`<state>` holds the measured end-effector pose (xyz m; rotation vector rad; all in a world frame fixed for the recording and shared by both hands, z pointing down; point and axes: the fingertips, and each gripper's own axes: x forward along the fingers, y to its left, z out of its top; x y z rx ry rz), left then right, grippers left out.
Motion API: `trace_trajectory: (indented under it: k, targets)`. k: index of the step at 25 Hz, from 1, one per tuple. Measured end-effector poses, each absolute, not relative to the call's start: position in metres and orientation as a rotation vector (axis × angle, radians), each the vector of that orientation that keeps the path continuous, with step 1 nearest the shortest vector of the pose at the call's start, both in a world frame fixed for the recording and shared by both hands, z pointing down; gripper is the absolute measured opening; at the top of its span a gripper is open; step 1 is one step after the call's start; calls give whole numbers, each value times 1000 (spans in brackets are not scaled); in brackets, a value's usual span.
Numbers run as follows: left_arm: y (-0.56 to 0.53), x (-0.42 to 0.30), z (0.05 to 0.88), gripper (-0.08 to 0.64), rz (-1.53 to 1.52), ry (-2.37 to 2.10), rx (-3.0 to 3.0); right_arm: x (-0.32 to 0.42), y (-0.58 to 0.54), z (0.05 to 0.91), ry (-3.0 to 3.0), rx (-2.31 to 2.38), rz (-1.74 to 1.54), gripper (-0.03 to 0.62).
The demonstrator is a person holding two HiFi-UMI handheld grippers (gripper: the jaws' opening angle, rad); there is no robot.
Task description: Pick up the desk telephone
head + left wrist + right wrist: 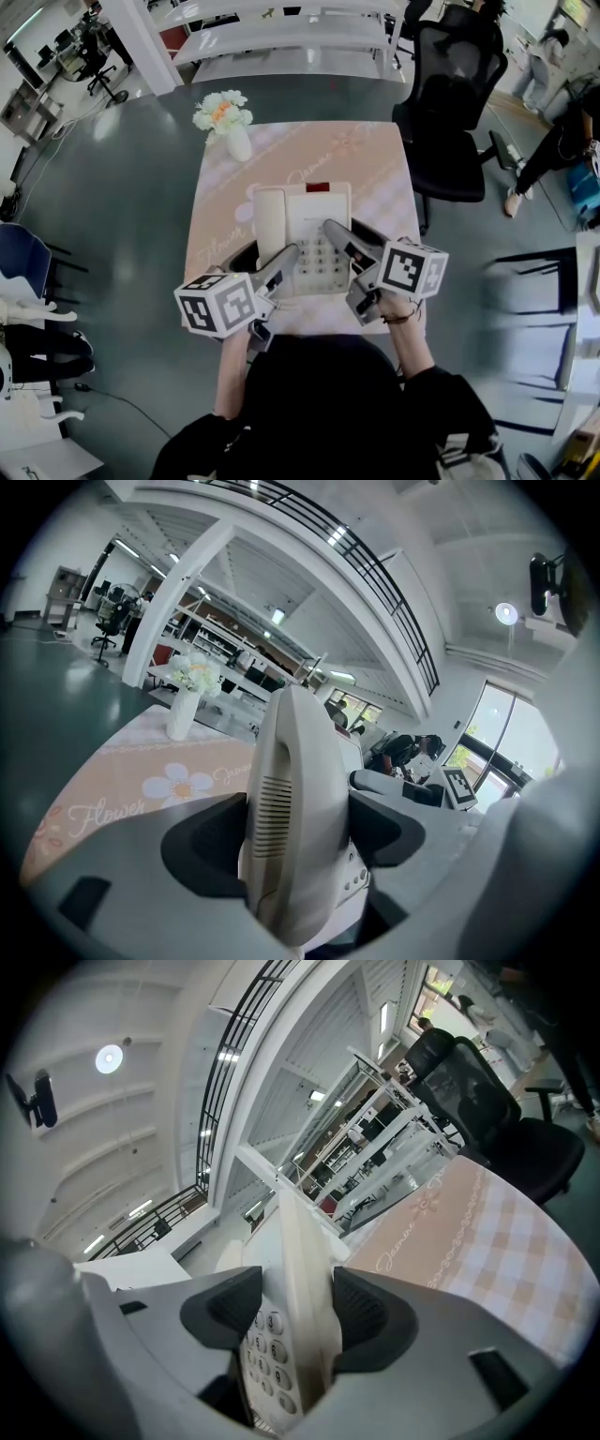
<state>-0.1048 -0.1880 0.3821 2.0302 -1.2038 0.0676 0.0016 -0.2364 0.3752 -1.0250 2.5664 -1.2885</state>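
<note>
Placed at the centre of the head view: telephone on the pink worktop, long axis running from bottom to top of the frame, handset cradled along its left side. Well apart from the vase of flowers at the upper left of the worktop.

Gripped from both flanks at the lower end. Left claw clenched on the handset, which stands edge-on between the jaws in the left gripper view and fills the gap. Right claw clenched on the right rim of the body, with the keypad just left of the pinched edge in the right gripper view. No gap at either pair of jaws.

Both claws reaching in from the bottom of the frame and angled toward each other, so the bulk of the telephone lies ahead of them, toward the top. Neither claw clearly nearer.

Hard to say from the steep head view whether the base has left the worktop; possibly just tilted up at the lower end.

Judged next: a level lift with both claws together. Handset held by the left claw only, so likely to part from its cradle if that side rises first.
</note>
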Motion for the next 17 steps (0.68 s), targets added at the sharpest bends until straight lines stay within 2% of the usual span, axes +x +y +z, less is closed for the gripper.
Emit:
trace_trajectory:
  k: [17]
  targets:
    - [-187, -105, 381, 327, 73, -1204, 2027, 5, -236, 376, 2565, -1062, -1305, 225]
